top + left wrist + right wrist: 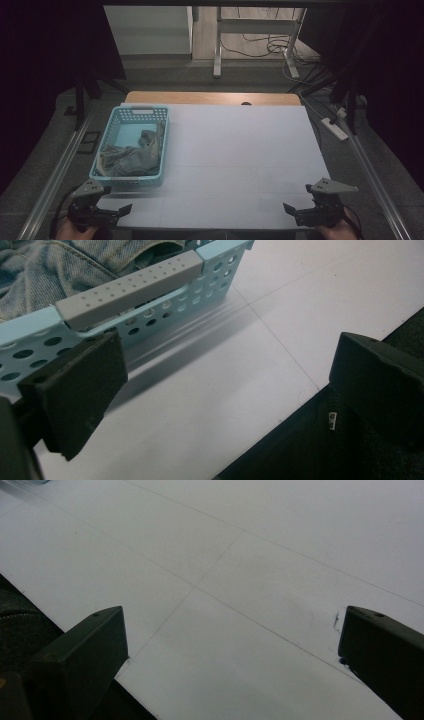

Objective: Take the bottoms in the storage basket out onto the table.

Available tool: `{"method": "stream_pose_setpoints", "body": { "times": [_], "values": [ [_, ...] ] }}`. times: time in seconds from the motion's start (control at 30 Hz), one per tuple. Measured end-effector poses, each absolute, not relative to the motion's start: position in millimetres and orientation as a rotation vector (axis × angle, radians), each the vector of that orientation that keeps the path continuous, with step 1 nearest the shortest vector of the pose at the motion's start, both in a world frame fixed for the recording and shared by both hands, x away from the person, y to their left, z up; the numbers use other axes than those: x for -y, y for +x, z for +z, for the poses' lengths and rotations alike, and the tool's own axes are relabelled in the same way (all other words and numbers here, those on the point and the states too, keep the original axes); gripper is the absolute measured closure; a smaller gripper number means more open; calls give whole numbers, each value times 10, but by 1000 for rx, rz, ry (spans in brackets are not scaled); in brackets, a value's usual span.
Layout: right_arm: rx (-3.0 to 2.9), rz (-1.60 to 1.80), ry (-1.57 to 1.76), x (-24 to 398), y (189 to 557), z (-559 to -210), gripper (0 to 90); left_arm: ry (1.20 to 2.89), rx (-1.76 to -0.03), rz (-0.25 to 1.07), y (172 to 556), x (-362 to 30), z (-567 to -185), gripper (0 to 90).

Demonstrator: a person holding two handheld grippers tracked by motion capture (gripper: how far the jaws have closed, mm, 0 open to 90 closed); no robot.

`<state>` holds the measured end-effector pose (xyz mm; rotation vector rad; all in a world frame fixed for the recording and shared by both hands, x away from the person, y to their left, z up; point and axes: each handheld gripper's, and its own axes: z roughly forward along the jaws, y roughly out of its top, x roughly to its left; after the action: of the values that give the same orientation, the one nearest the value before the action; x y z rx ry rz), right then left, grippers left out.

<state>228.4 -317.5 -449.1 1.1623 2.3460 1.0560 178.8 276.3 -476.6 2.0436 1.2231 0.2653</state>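
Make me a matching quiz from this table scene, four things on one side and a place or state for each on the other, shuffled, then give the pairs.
Things:
1. basket
2. jeans
3. left hand-held gripper
4. right hand-held gripper

Places or states:
A. crumpled inside the basket
B. open, at the table's near right edge
C. light blue, on the table's left side
D. open, just in front of the basket

Pairs: 1-C, 2-A, 3-D, 4-B

In my left gripper view the top edge cuts off the denim (pixel 75 270) in the blue basket (pixel 220 260), and the basket's near wall smears into blur. The picture's bottom edge crops my hands from above.
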Motion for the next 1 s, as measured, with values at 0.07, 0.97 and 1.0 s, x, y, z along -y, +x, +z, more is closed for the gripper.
{"method": "stream_pose_setpoints", "body": {
  "times": [0.07,0.97,1.0],
  "values": [
    [-2354,1059,1162,3177,2289,-4491,0,2045,-1224,266,1789,-2762,-4766,20],
    [-2408,1035,1132,3138,2303,-4505,1,1986,-1212,204,1798,-2836,-4762,0],
    [-2408,1035,1132,3138,2303,-4505,1,1986,-1212,204,1798,-2836,-4762,0]
  ]
}}
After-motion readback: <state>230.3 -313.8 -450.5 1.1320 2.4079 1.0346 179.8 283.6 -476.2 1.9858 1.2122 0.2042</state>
